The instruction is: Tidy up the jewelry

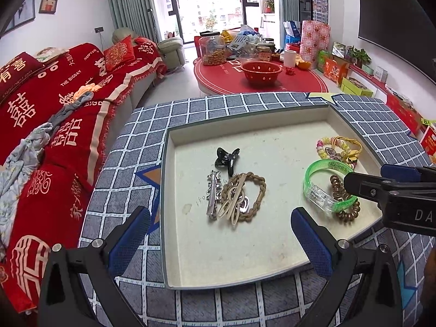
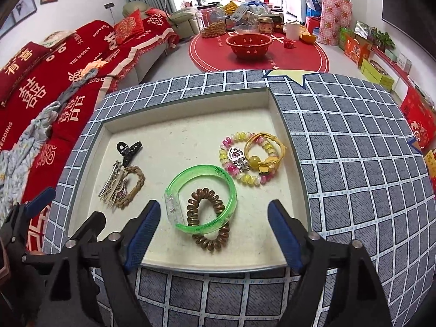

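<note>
While both grippers' jaws gape wide and empty, the tray (image 2: 288, 147) holds a green bangle (image 2: 201, 199) lying flat and a silver clip (image 1: 213, 194) pointing away.

Black left gripper (image 1: 220, 235); blue ribbed jaws; silver screws; white lettering.

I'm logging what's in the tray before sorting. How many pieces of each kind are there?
Hair clips: 3 or more, black claw clip, silver clip, beige clip; that pile is tangled
Hair ties: 3, braided tie, brown coil tie, yellow tie
Bracelets: 2, green bangle, beaded bracelet
Total: about 8
</note>
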